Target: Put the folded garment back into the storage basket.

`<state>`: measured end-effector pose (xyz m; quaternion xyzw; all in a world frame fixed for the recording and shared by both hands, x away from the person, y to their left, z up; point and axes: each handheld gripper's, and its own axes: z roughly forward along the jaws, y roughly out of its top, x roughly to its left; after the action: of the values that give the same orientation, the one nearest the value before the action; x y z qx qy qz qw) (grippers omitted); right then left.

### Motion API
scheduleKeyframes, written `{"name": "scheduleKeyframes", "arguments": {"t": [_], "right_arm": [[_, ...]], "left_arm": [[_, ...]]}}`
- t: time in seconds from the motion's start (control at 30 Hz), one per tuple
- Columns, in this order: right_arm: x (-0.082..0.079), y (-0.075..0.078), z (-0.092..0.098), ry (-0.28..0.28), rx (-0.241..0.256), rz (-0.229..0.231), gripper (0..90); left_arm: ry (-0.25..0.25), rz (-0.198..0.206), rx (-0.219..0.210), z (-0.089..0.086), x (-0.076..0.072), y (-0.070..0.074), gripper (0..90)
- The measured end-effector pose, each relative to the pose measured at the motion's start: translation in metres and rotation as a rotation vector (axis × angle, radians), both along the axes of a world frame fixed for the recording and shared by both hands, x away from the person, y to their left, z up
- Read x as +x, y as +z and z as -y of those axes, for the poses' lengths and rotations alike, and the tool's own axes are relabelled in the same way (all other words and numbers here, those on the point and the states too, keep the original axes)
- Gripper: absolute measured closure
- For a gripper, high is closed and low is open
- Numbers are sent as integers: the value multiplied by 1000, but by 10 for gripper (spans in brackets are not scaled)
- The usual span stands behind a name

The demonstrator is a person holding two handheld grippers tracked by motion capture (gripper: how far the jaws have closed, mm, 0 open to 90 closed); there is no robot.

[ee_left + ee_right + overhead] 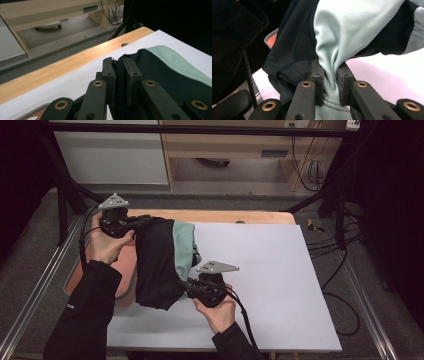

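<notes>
The black and mint-green fabric garment [160,265] hangs stretched above the white desk [270,280], left of centre. The left gripper [131,223] clamps its upper-left end, the right gripper [187,286] its lower end; fingers closed on cloth, long axis slanting between them.

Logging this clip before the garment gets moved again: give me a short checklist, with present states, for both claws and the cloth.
1. Left claw shut on the dark edge of the garment: ok.
2. Right claw shut on bunched mint fabric: ok.
3. Garment hanging between both claws, partly off the table: ok.
4. White sheet bare where the cloth could be spread: ok.
5. Orange tray under the hanging cloth, possible snag: cannot tell.
6. Cable trails away from the fabric: ok.
</notes>
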<state>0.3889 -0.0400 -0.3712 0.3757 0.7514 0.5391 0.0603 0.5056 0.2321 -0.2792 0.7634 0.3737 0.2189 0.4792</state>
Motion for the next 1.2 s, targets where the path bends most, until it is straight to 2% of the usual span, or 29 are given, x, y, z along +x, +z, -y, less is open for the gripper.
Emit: {"name": "scheduleKeyframes", "arguments": {"t": [0.4, 0.83, 1.2], "right_arm": [[2, 6, -25, 4, 25, 20, 789], [7, 13, -59, 26, 44, 45, 789], [12, 13, -95, 35, 52, 68, 788]], "left_arm": [[20, 4, 22, -20, 2, 8, 801], [57, 17, 40, -51, 3, 16, 801], [98, 16, 33, -85, 8, 16, 801]]}}
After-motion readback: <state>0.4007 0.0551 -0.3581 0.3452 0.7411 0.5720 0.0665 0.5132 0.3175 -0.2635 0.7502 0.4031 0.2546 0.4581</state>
